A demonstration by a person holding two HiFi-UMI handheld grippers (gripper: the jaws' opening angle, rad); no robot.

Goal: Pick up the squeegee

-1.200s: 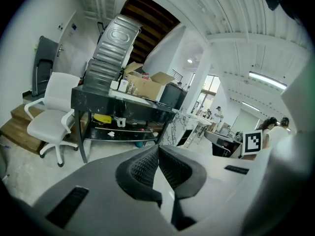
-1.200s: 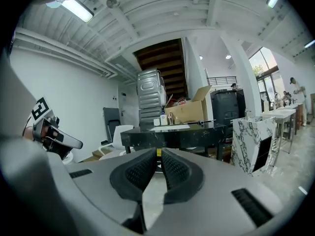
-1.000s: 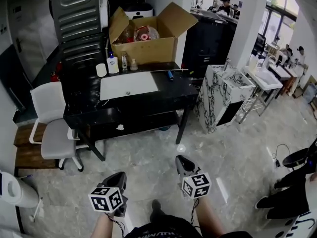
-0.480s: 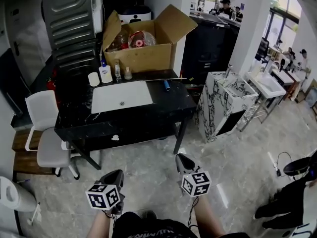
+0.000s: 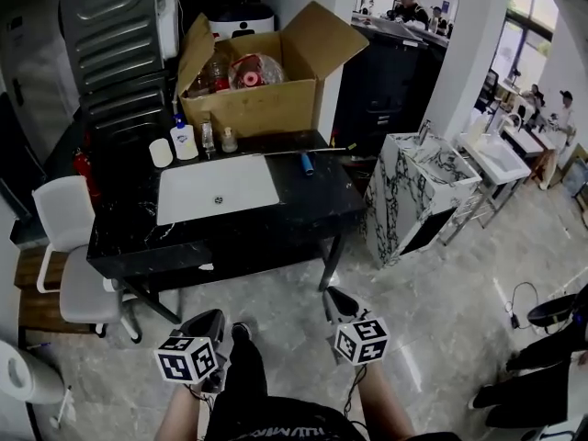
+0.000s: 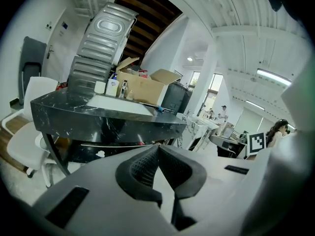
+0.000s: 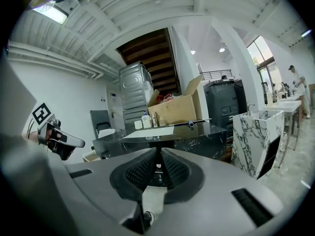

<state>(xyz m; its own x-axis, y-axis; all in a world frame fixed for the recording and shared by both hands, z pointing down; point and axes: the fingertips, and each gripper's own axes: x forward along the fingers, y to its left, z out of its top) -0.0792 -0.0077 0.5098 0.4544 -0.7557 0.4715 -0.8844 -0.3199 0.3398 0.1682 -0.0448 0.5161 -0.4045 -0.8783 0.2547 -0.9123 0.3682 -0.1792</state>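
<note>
Squeegee (image 5: 306, 163): blue grip with a thin crossbar, lying flat on the table (image 5: 303, 211) at upper centre of the head view, just in front of the cardboard box (image 5: 266, 108) and right of the white basin (image 5: 217, 188). Judged light, stiff and a little slick, so best taken across the blue grip. Left tongs (image 5: 210, 320) and right tongs (image 5: 338, 298): lower frame, well apart from it, each closed together with nothing between.

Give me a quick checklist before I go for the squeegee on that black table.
1. Squeegee in sight on the black table: ok.
2. Left gripper empty, jaws together: ok.
3. Right gripper empty, jaws together: ok.
4. Squeegee within reach: not ok, the table stands well ahead.
5. Jaws opened for the grasp: not ok, both shut.
</note>
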